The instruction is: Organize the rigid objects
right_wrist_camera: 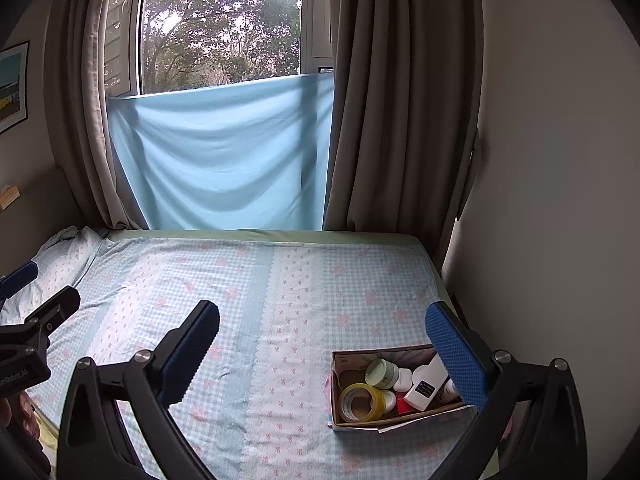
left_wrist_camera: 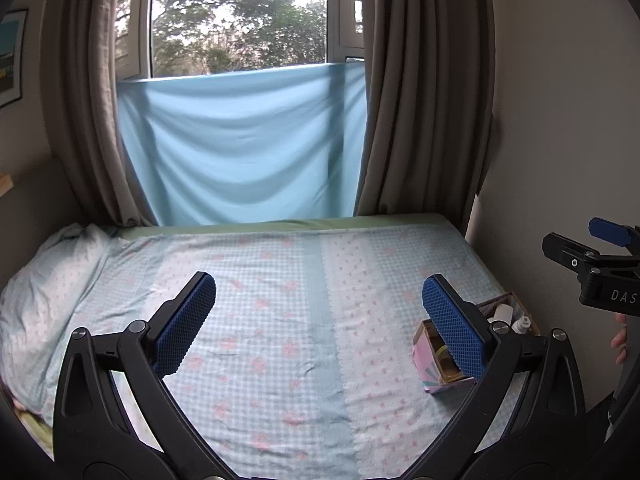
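Observation:
A small cardboard box sits on the bed at the right, near the wall. It holds a roll of yellow tape, a pale green jar, a white bottle with a dark label and other small containers. The box also shows in the left wrist view, partly behind a finger. My left gripper is open and empty above the middle of the bed. My right gripper is open and empty, its right finger over the box's right end.
The bed has a blue checked sheet with pink flowers and a pillow at the left. A wall runs along the right side. Brown curtains and a light blue cloth hang at the window beyond the bed.

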Tool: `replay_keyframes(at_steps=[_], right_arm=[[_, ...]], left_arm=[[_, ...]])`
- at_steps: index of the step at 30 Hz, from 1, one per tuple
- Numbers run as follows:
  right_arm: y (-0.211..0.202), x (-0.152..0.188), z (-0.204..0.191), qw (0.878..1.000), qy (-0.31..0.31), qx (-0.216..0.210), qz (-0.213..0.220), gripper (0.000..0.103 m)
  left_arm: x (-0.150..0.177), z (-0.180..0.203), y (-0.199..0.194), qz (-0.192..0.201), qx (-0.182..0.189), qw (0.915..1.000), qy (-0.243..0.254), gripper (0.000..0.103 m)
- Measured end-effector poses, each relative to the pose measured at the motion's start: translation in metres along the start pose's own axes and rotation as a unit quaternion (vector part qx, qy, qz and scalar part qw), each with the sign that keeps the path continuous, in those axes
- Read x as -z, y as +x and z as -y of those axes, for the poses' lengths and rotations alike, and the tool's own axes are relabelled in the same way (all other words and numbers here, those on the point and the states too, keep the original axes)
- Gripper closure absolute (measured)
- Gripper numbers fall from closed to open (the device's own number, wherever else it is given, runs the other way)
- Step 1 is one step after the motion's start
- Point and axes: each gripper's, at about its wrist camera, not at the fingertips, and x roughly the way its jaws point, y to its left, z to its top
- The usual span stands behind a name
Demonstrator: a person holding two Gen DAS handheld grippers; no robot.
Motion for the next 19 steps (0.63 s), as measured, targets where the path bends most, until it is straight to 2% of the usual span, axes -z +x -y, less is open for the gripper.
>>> replay_keyframes(at_steps=[4,9,16,19], right_arm=[[0.0004,0.0,-0.0004,1.0,0.0,0.001,0.0,0.0],[0.0006,0.0001,-0.0008,1.0,-0.001,0.0,0.0,0.0],[0.0032,-0.0004,-0.0018,1.0,-0.002,-0.002,-0.002,0.0],[0.0039,-0.0004,-0.002,1.0,-0.001,-0.002,-0.002,0.0]], left_arm=[[-0.0004,0.0021,-0.0003,0.003,-0.005,1.0,0.003,0.0],[0.0007,0.0043,-0.001,0.011,0.008,0.9999,-0.006,0.0],[0.0016,0.0079,-0.0023,0.026,-0.021,0.9994,0.001,0.0],[-0.0005,0.0068,0.0001,0.029,-0.022,0.9993,-0.001,0.0]])
